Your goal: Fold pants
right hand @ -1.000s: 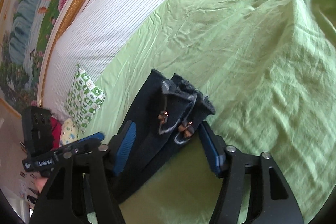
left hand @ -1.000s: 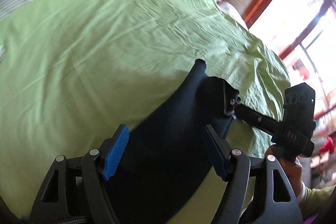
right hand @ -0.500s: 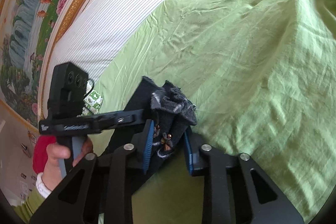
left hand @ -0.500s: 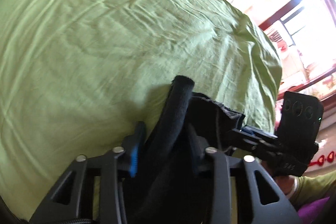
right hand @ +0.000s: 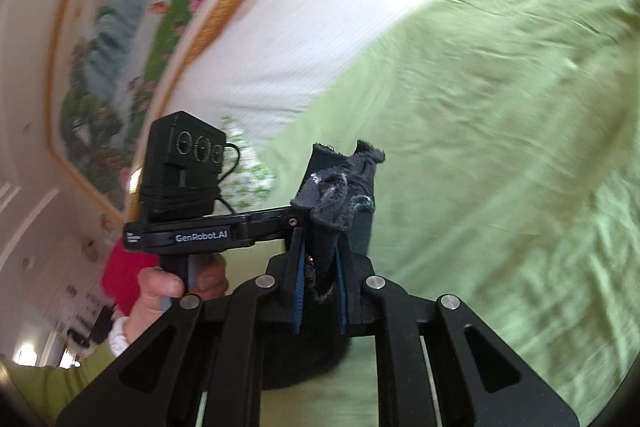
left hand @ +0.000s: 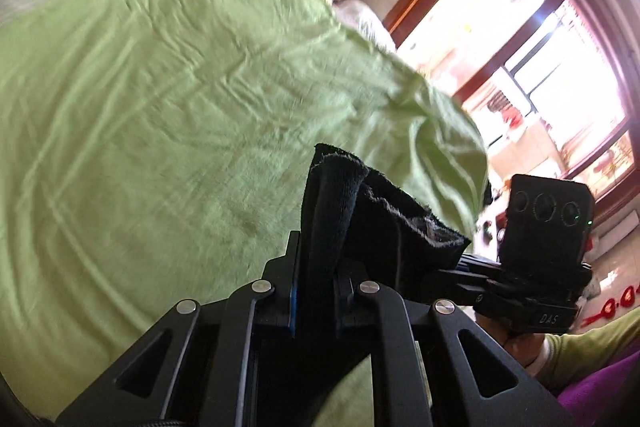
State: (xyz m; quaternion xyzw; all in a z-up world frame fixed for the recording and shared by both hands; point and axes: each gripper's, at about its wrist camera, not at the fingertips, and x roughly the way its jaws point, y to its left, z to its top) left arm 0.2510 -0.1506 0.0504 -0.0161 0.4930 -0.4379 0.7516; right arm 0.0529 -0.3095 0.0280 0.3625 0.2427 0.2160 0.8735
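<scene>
Wrist views: two tools [left hand: 316, 285] [right hand: 320, 277], one pants [left hand: 352, 211]

A bed [left hand: 168, 131] carries everything, covered by a wrinkled green sheet [right hand: 500, 155]. Dark pants [right hand: 340, 195] rise off the sheet, and a patterned pillow [right hand: 250, 171] lies just beside them, toward the headboard.

- A big green sheet [left hand: 168, 131] covers the bed ahead.
- Bright windows with dark red frames [left hand: 532, 67] shine far right.
- A flower picture [right hand: 132, 39] hangs far left.
</scene>
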